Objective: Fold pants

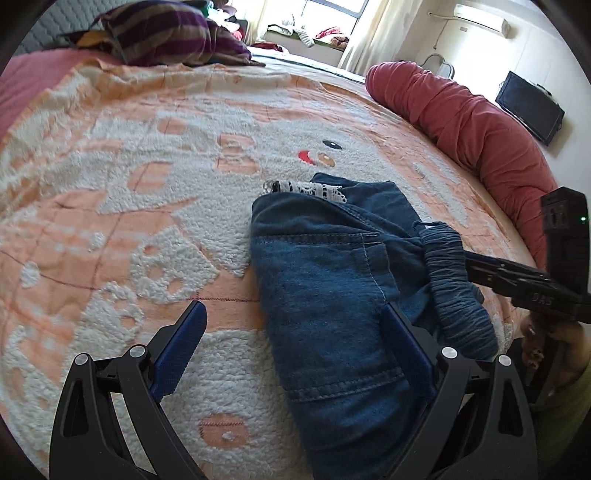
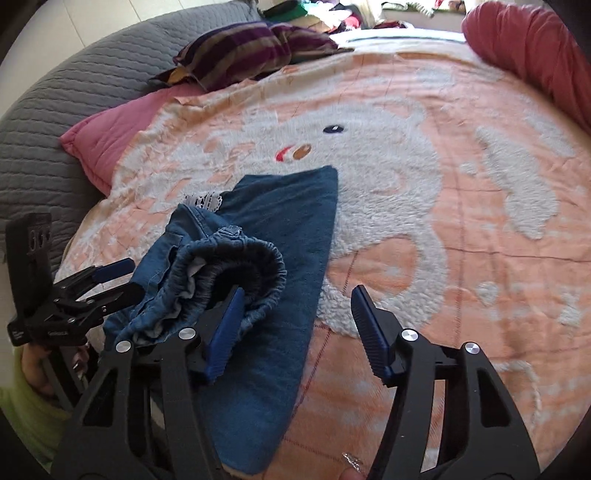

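Left wrist view: one view at a time, starting here.
Surface: peach-and-white fleecy blanket (image 1: pixel 155 177) spread over the bed, a cartoon face woven into it.
Pants: blue denim pants (image 1: pixel 332 280), folded into a compact bundle, lie on the blanket right of centre; a strip of white lace trim (image 1: pixel 314 189) shows at the far end, and the gathered elastic waistband (image 1: pixel 454 284) bunches at the right.
Left gripper (image 1: pixel 291 325): jaws spread wide; the right finger lies over the denim, the left finger over bare blanket, nothing clamped.
Right gripper (image 1: pixel 476 267): comes in from the right edge with its tips at the waistband; tips partly hidden by the cloth.
Surroundings: red bolster (image 1: pixel 472 125) along the far right edge, striped purple pillow (image 1: pixel 166 33) at the far left.

Right wrist view: second pass.
Right gripper (image 2: pixel 295 314): jaws wide apart; the left finger is tucked into the waistband (image 2: pixel 236 266) opening, the right finger over blanket (image 2: pixel 461 184); no pinch.
Pants (image 2: pixel 288 266): long folded panel runs from centre toward the bottom edge.
Left gripper (image 2: pixel 118 278): at left, jaws parted, touching the bundle's edge.
Surroundings: pink cushion (image 2: pixel 107 136), grey quilted cover (image 2: pixel 55 110).
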